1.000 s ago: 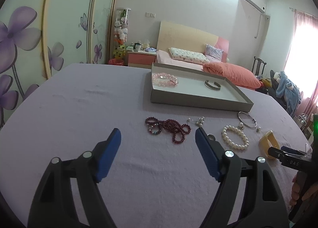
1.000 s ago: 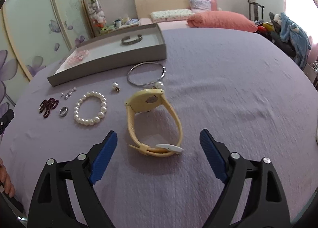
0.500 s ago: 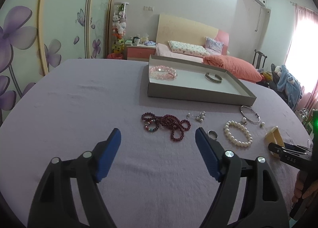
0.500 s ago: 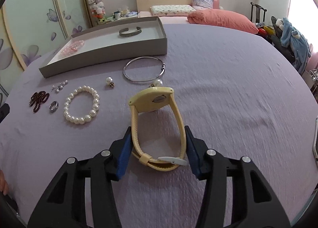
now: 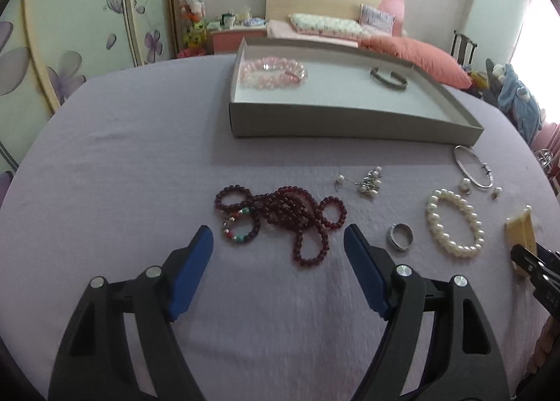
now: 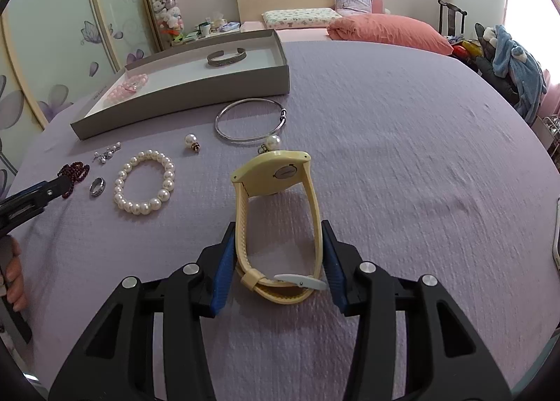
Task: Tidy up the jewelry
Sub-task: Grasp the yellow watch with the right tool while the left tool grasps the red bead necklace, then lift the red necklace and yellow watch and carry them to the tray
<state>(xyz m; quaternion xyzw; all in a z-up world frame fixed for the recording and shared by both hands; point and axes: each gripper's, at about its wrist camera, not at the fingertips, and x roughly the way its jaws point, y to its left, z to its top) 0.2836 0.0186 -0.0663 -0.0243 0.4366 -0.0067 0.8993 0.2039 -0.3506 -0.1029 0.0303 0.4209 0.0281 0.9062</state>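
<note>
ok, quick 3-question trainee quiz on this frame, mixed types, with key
1. True or false: the tray holds only the pink bracelet.
2. Multiple choice: the right gripper has its pads on either side of which item? A) pearl bracelet B) yellow watch C) ring
3. Fill in: the left gripper is open, and just ahead of it lie the dark red ____.

Key: 1 false, a metal cuff is in it too; 2 B; 3 beads.
</note>
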